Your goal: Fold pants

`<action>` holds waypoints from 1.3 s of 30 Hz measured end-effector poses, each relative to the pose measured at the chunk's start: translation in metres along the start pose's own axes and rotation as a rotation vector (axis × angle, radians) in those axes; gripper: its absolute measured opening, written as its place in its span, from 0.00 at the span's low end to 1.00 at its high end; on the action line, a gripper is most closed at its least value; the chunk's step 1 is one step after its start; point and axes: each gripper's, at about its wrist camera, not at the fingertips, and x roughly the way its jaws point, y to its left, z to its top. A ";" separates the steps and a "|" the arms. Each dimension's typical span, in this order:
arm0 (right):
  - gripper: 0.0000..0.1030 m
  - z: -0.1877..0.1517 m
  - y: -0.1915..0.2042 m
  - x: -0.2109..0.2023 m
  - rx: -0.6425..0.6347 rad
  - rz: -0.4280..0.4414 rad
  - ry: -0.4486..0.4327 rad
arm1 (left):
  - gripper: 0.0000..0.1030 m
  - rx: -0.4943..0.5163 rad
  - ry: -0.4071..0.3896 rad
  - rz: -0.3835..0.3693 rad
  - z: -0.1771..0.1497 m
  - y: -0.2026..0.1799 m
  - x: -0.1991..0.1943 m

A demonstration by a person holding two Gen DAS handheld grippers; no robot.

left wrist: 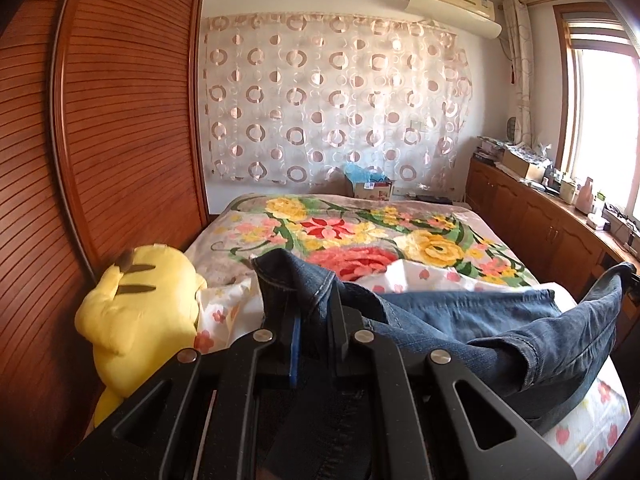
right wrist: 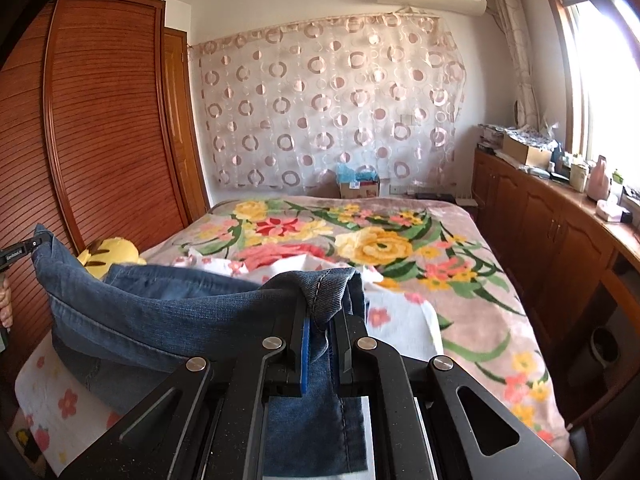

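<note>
Above the near end of the bed (right wrist: 460, 240), both tongs hold the blue jeans (right wrist: 160, 312) raised off the bedding. The left tongs (left wrist: 310, 320) are closed on a hemmed edge of the denim, which stands up between the two fingers and folds over them. The right tongs (right wrist: 320, 320) are likewise closed on a stitched hem, with a flap of denim hanging down between the fingers toward the camera. In the left wrist view, the jeans (left wrist: 500, 320) stretch away to the right and rise at the far edge of the frame, where the other gripper takes them. In the right wrist view, the cloth runs to the left up to the other gripper at the frame edge, sagging between the two holds.

Below the garment lies a white flower-print sheet (right wrist: 60, 408) over the floral blanket (left wrist: 360, 236). A yellow plush toy (left wrist: 140, 308) sits at the left side of the bed, next to the wooden wardrobe (left wrist: 120, 120).

Task status, as a judgement: the fold is at an early or middle stage. The jeans are gripped at two points and lifted; no finished, flat folded stack is visible on the bed. Remaining work appears to be carrying the held edges over, laying the cloth down flat, and releasing. How many layers are already doubled cannot be told from these views.
</note>
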 end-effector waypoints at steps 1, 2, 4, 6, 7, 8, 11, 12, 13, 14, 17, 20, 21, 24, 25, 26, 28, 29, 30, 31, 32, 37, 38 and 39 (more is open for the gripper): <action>0.07 0.002 -0.001 0.004 -0.001 -0.001 -0.002 | 0.10 0.002 -0.001 0.001 0.004 0.000 0.005; 0.07 0.004 -0.003 0.007 -0.001 -0.004 -0.002 | 0.10 0.004 -0.001 0.003 0.008 -0.001 0.011; 0.07 0.005 -0.007 0.019 -0.003 -0.010 0.006 | 0.10 0.012 0.003 0.007 0.015 -0.003 0.025; 0.07 0.004 -0.008 0.035 -0.006 -0.022 0.031 | 0.10 0.011 0.024 0.005 0.019 -0.005 0.045; 0.07 0.003 -0.009 0.044 -0.006 -0.027 0.052 | 0.10 0.013 0.036 0.004 0.019 -0.006 0.053; 0.07 0.001 -0.008 0.052 -0.008 -0.033 0.072 | 0.10 0.015 0.050 0.006 0.019 -0.007 0.062; 0.07 -0.002 -0.008 0.078 -0.024 -0.049 0.140 | 0.10 0.025 0.092 0.014 0.015 -0.010 0.091; 0.07 -0.003 -0.008 0.085 -0.028 -0.053 0.158 | 0.10 0.026 0.106 0.016 0.014 -0.011 0.099; 0.07 -0.005 -0.008 0.090 -0.030 -0.055 0.172 | 0.10 0.027 0.115 0.017 0.013 -0.012 0.105; 0.07 -0.007 -0.009 0.094 -0.030 -0.056 0.183 | 0.10 0.029 0.124 0.018 0.012 -0.013 0.110; 0.07 -0.008 -0.011 0.106 -0.021 -0.053 0.212 | 0.11 0.038 0.149 0.022 0.010 -0.015 0.124; 0.07 -0.007 -0.012 0.112 -0.007 -0.049 0.239 | 0.11 0.035 0.176 0.025 0.006 -0.015 0.132; 0.07 0.005 -0.015 0.118 -0.002 -0.047 0.240 | 0.11 0.034 0.191 0.023 0.004 -0.014 0.133; 0.11 0.013 -0.015 0.118 0.001 -0.050 0.240 | 0.16 0.040 0.218 0.022 -0.001 -0.014 0.133; 0.13 0.015 -0.014 0.120 0.002 -0.055 0.238 | 0.21 0.040 0.220 0.024 -0.002 -0.013 0.132; 0.15 0.016 -0.013 0.119 0.001 -0.060 0.236 | 0.26 0.040 0.219 0.028 -0.002 -0.010 0.129; 0.19 0.014 -0.012 0.119 0.000 -0.058 0.230 | 0.37 0.035 0.212 0.027 -0.001 -0.008 0.124; 0.22 0.014 -0.011 0.120 -0.005 -0.060 0.228 | 0.41 0.033 0.206 0.028 -0.001 -0.005 0.121; 0.23 0.011 -0.011 0.121 -0.012 -0.066 0.227 | 0.41 0.030 0.199 0.020 0.001 -0.003 0.117; 0.24 0.011 -0.011 0.120 -0.018 -0.072 0.226 | 0.44 0.028 0.199 0.015 0.002 -0.001 0.115; 0.24 0.009 -0.011 0.120 -0.022 -0.076 0.225 | 0.50 0.026 0.196 0.013 0.003 0.000 0.113; 0.35 0.010 -0.013 0.119 -0.018 -0.097 0.221 | 0.75 0.011 0.133 -0.001 0.012 0.007 0.093; 0.37 0.009 -0.013 0.118 -0.017 -0.096 0.220 | 0.75 0.012 0.128 -0.015 0.012 0.006 0.090; 0.37 0.009 -0.013 0.119 -0.019 -0.093 0.219 | 0.75 0.018 0.132 -0.024 0.012 0.005 0.088</action>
